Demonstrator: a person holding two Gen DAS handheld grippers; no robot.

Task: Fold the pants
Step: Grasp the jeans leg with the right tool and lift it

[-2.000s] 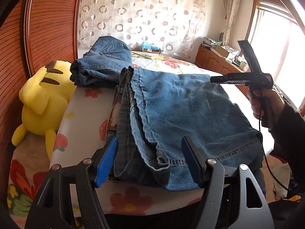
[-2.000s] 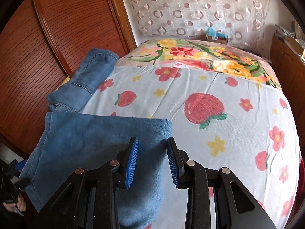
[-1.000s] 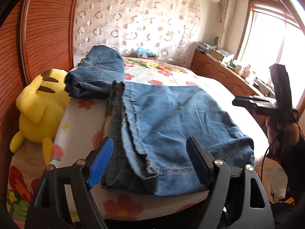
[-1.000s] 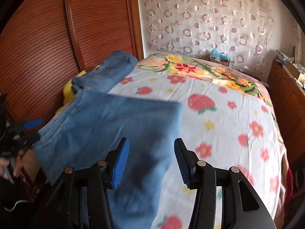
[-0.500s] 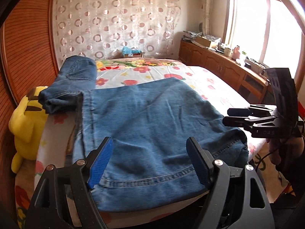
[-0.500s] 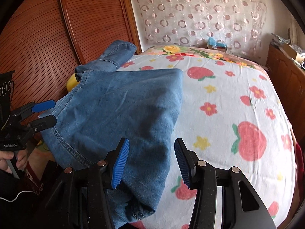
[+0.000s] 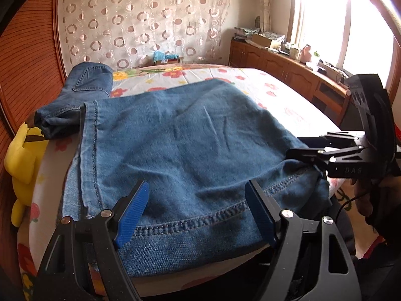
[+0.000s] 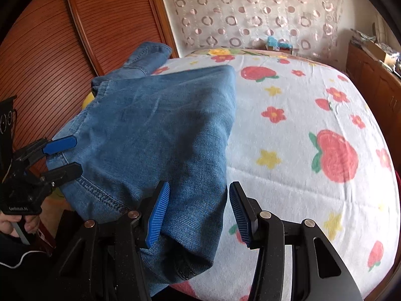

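Note:
A pair of blue jeans [image 7: 190,145] lies folded flat on the near corner of the bed; it also shows in the right wrist view [image 8: 160,135]. Its stitched hem runs along the bed's near edge. My left gripper [image 7: 195,210] is open and empty, its jaws on either side of the hem, just above it. It also shows in the right wrist view [image 8: 62,156]. My right gripper [image 8: 198,213] is open and empty over the jeans' right corner, which hangs off the bed. It also shows in the left wrist view [image 7: 300,148].
A second folded pair of jeans [image 7: 80,95] lies at the far left of the bed. A yellow plush toy [image 7: 22,155] sits between bed and wooden wardrobe [image 8: 75,37]. The strawberry-print sheet [image 8: 313,138] spreads to the right. A wooden sideboard [image 7: 288,75] stands under the window.
Both grippers have swung round to the jeans' near hem and come closer. The jeans lie flatter and fill more of both views. Both grippers stay open.

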